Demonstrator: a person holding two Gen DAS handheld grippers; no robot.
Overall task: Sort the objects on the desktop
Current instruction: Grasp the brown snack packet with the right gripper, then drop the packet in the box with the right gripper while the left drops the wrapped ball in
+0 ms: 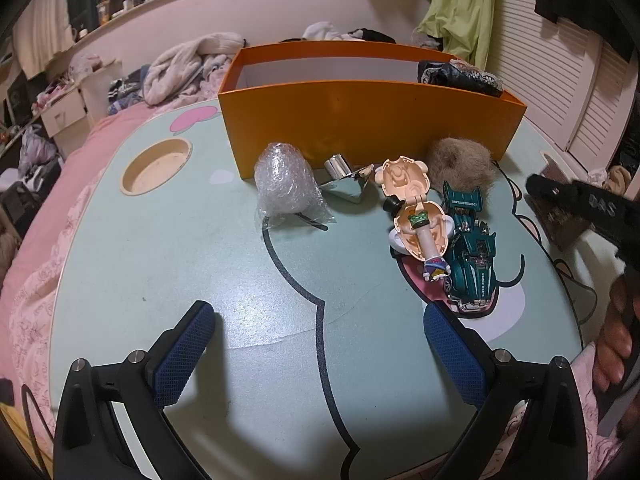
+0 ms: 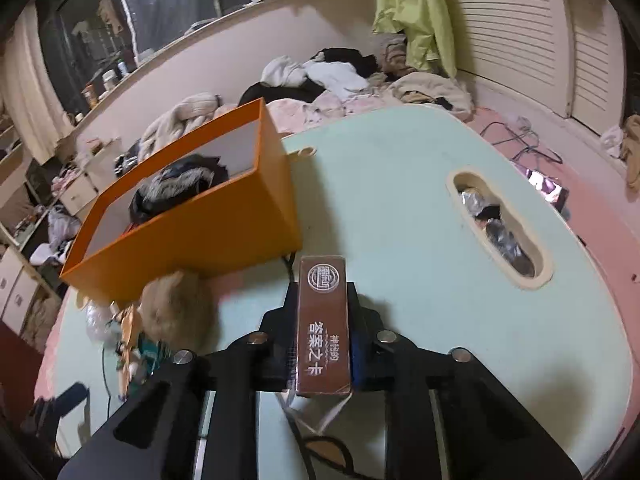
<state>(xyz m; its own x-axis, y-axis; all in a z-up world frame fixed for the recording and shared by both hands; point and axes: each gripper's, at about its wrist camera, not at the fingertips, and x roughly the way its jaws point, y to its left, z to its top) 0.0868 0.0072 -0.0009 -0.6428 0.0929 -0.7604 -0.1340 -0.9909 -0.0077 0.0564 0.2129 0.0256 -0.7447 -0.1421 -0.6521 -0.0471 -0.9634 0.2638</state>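
Observation:
My right gripper (image 2: 323, 344) is shut on a brown card box (image 2: 323, 320) with white lettering, held just above the pale green table (image 2: 400, 208) to the right of the orange box (image 2: 192, 220). My left gripper (image 1: 318, 344) stands open low over the table (image 1: 180, 248), nothing between its blue pads. Ahead of it lie a bubble-wrap bundle (image 1: 282, 182), a shiny metal piece (image 1: 348, 184), a peach clamshell toy (image 1: 412, 208), a green toy car (image 1: 470, 248) and a tan fur ball (image 1: 460, 160), all in front of the orange box (image 1: 368, 128). A dark cloth (image 2: 176, 188) lies inside the box.
A round cup recess (image 1: 156, 166) is sunk in the table's left part and a long slot (image 2: 496, 224) holding foil-wrapped items in its right part. Pink bedding (image 1: 40, 260) with piled clothes (image 2: 328, 76) surrounds the table. A hand (image 1: 616, 336) holds the right gripper's handle at the right edge.

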